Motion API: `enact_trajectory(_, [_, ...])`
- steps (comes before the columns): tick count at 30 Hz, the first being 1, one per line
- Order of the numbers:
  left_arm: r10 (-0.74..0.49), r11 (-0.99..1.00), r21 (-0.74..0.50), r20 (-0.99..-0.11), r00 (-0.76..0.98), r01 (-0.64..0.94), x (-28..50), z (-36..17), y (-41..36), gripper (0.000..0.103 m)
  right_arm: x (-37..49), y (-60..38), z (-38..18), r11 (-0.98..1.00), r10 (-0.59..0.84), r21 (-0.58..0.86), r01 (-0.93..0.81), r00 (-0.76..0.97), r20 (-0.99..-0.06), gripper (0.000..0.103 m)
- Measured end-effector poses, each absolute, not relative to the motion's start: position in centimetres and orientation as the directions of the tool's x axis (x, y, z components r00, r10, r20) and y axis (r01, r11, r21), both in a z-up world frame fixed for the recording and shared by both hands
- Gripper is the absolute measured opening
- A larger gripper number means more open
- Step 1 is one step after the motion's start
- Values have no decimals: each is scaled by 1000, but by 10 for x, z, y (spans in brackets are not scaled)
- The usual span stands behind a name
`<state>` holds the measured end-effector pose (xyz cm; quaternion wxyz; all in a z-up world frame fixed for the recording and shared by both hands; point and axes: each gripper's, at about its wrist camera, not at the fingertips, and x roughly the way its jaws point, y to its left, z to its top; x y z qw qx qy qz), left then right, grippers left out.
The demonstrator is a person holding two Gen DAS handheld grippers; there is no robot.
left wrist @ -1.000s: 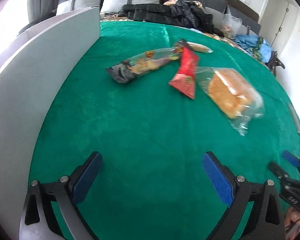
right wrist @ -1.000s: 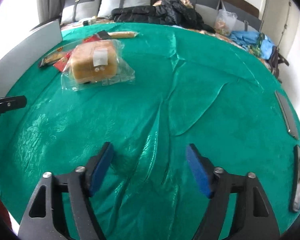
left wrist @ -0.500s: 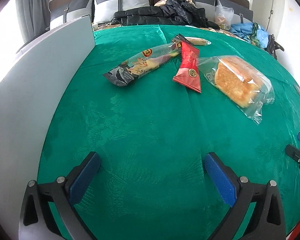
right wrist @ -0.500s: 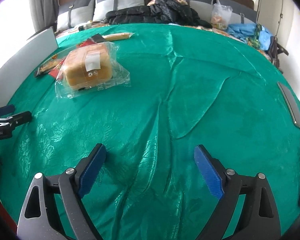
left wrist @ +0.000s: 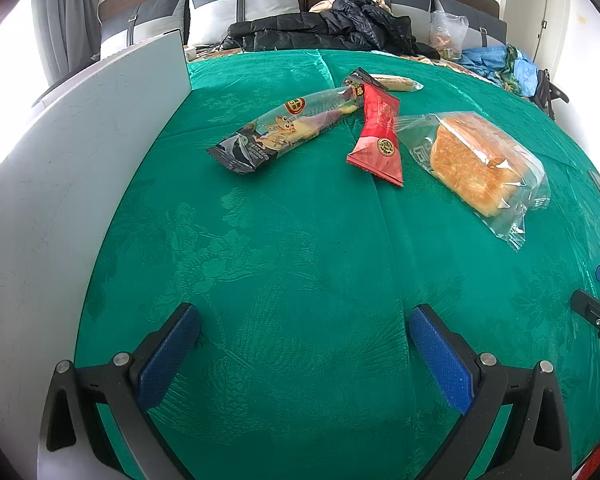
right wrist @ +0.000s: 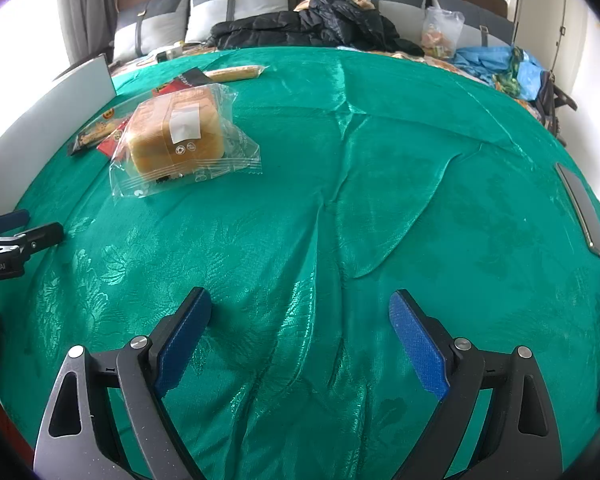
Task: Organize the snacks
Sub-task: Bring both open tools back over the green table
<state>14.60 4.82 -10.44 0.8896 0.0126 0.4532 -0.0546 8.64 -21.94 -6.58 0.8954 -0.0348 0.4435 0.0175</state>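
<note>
My left claw (left wrist: pixel 304 344) stands wide apart at the bottom of its view, nothing between the blue pads (left wrist: pixel 440 356), only the green cloth (left wrist: pixel 292 264) under them. My right claw (right wrist: pixel 300 332) is spread just as wide; its jaws have just been opening, and nothing lies between them but wrinkled cloth. Each claw shows in the other's view: the right one at the lower right edge of the left view, the left one at the left edge of the right view.

Outward from the left claw, up the middle of the frame, the snacks lie in a loose cluster on the cloth-covered surface. A long clear-and-dark wrapped bar (left wrist: pixel 284 132) runs diagonally at centre. Its upper end meets the red packet (left wrist: pixel 378 136), which angles down just right of it. Right of the red packet, and just beside it, is the bagged bread (left wrist: pixel 476 160). Behind them, toward the top, a slim tan stick pack (left wrist: pixel 396 82) peeks out.

A pale grey board (left wrist: pixel 72 168) stands upright along the left of the frame. In the right view the bread sits upper left, well apart from my right claw. Two dark flat slabs (right wrist: pixel 584 210) lie at the far right edge.
</note>
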Motion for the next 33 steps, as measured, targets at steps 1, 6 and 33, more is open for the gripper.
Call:
enact_trajectory(1, [-86,994,-27,-808,583,109,146,-104,49,103,87,-219,-66,997,0,-47,-62,606,-795,93])
enact_trajectory(6, [-86,994,-27,-808,583,109,146,-104,49,103,86,-220,-66,997,1,-46,-62,606,-795,93])
enact_trajectory(33, [-87,994,-29,-807,584,108,148,-104,49,103,190,-168,-9,960,269,245,-135,690,-672,88])
